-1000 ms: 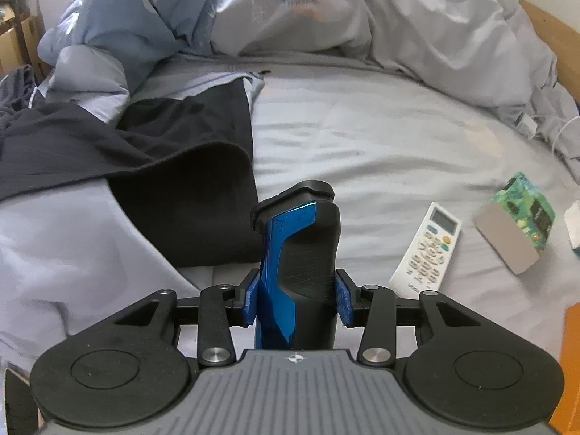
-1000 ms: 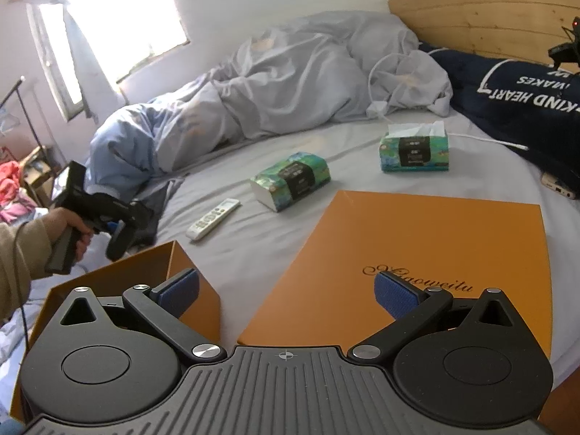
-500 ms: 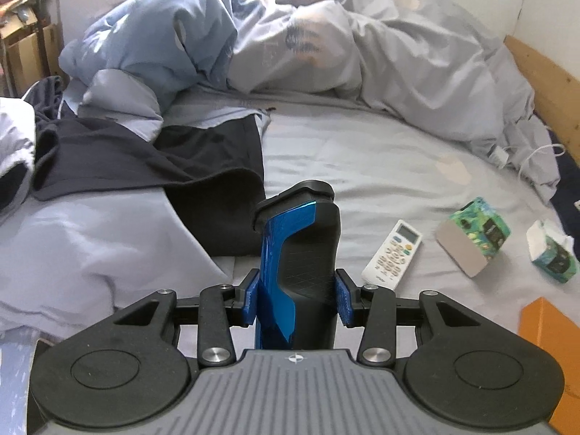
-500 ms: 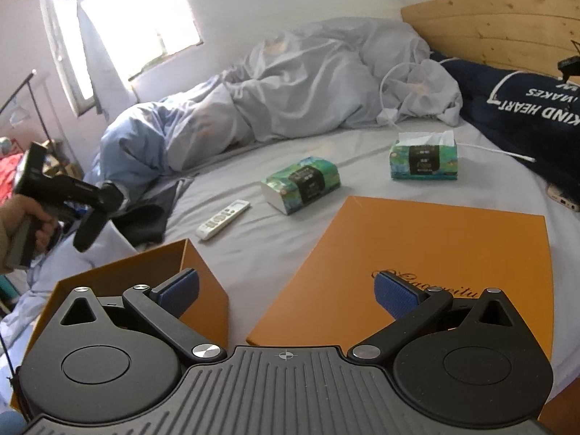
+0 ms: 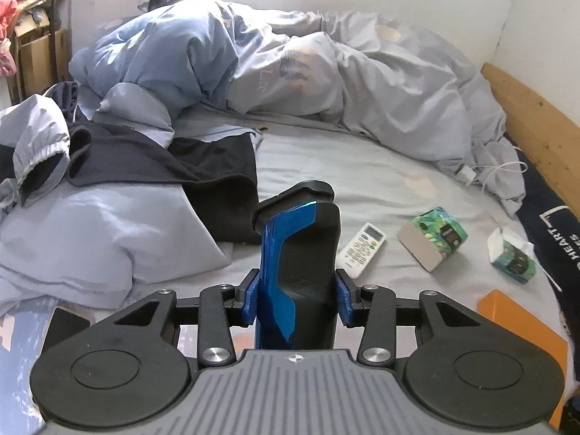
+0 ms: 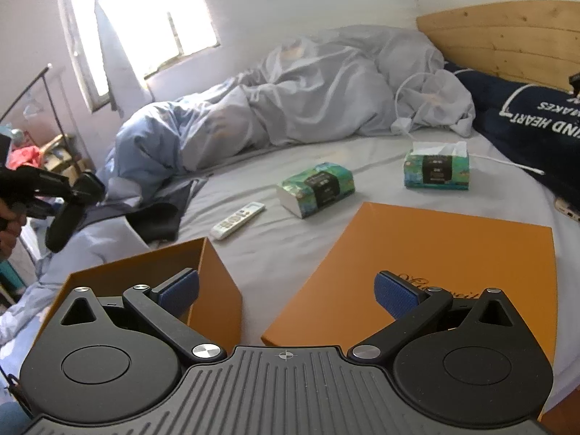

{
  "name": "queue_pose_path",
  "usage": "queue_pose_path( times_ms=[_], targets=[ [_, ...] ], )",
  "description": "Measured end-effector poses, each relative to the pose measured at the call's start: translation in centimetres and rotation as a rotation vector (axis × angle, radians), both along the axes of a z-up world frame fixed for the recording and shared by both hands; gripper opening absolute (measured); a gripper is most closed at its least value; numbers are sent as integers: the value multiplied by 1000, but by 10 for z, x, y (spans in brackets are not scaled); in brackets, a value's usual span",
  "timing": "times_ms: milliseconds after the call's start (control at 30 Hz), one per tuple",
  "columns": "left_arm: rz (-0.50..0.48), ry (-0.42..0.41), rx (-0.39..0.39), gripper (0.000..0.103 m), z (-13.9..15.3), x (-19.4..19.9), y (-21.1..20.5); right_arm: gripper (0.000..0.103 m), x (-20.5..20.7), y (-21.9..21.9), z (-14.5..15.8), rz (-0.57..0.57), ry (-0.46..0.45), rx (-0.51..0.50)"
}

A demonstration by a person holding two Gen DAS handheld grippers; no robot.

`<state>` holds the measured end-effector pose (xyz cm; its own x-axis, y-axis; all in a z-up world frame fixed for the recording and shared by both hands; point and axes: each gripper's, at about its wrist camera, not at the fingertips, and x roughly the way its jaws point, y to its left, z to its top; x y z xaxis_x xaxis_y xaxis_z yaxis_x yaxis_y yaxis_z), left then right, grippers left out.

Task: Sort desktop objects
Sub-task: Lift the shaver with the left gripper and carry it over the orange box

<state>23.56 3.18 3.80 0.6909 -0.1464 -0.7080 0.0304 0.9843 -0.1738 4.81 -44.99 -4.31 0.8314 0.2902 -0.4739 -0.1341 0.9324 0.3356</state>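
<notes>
1. Nearest, the left gripper (image 5: 296,291) pinches a blue-and-black shaver (image 5: 299,272), its grip rubbery and cross-hatched; the right gripper (image 6: 286,290) is spread, holding nothing.
2. Below, an open orange box (image 6: 217,279) and its flat lid (image 6: 453,253), both stiff card.
3. Farther out on the bed (image 6: 290,253), a hard white remote (image 6: 238,220) and two soft tissue packs (image 6: 316,188) (image 6: 436,170) lie unboxed; sorting looks unfinished.

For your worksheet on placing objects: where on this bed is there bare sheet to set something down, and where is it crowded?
Bare sheet lies between the duvet heap and the remote, and between the orange box and lid. Crowded: around both tissue packs and the dark clothes.
</notes>
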Motion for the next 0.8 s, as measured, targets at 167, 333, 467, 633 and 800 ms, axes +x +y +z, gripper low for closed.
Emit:
queue_pose_path(
  times_ms=[167, 333, 467, 633, 800],
  targets=[
    [0, -7, -24, 44, 2, -21, 4, 103, -3, 3, 3, 14, -15, -9],
    [-7, -4, -37, 44, 2, -40, 3, 103, -7, 6, 7, 28, -29, -19],
    [-15, -1, -49, 44, -1, -55, 1, 103, -10, 9, 9, 39, -41, -26],
    [-28, 9, -65, 43, -8, -73, -7, 103, -17, 11, 12, 40, -47, -19],
    [-53, 35, -63, 43, -24, -87, -22, 103, -20, 10, 14, 36, -53, -18]
  ],
)
